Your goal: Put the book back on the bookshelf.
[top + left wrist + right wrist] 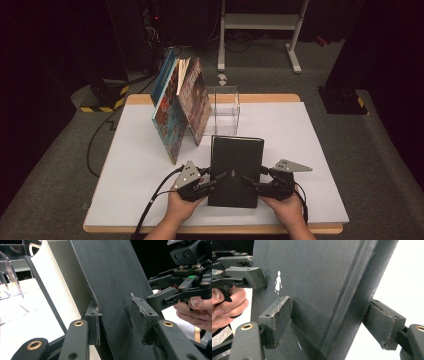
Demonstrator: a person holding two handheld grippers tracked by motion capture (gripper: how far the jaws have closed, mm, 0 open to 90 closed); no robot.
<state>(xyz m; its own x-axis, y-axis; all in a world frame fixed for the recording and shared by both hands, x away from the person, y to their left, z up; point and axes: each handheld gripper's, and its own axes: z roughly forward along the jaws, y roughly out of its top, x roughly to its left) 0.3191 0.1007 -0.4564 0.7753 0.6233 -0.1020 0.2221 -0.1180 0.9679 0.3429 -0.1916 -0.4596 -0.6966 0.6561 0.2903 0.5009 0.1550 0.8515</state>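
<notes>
Your black book (235, 170) lies near the front edge of the counter (310, 150), between your two hands, spine side toward your right. In front of it only a narrow strip of white counter is left before the edge. To its right the surface is bare well out to the side edge; to its left there is open room too, crossed by the cable from your left tongs.

Behind the book, just beyond its far edge, stands a clear box (222, 112), and left of that two picture books (180, 107) lean together in a tent shape, their near corner close to the black book's far left corner.

Your left tongs (216, 181) reach over the book's left edge. In the left gripper view the cover (115, 285) is raised off the cream page block (57, 282), and the cover's edge sits between the jaws; the left pad (96, 322) lies against it, the other pad sits on the cover's face. They look clamped on the cover.

Your right tongs (250, 182) straddle the spine side. In the right gripper view one pad (279, 315) touches the cover, while the other pad (382, 322) stands off from the spine (362, 290) with a gap showing, so these tongs have no hold.

The book is matte black, scuffed, with a small white figure (278, 282) printed on the cover.
</notes>
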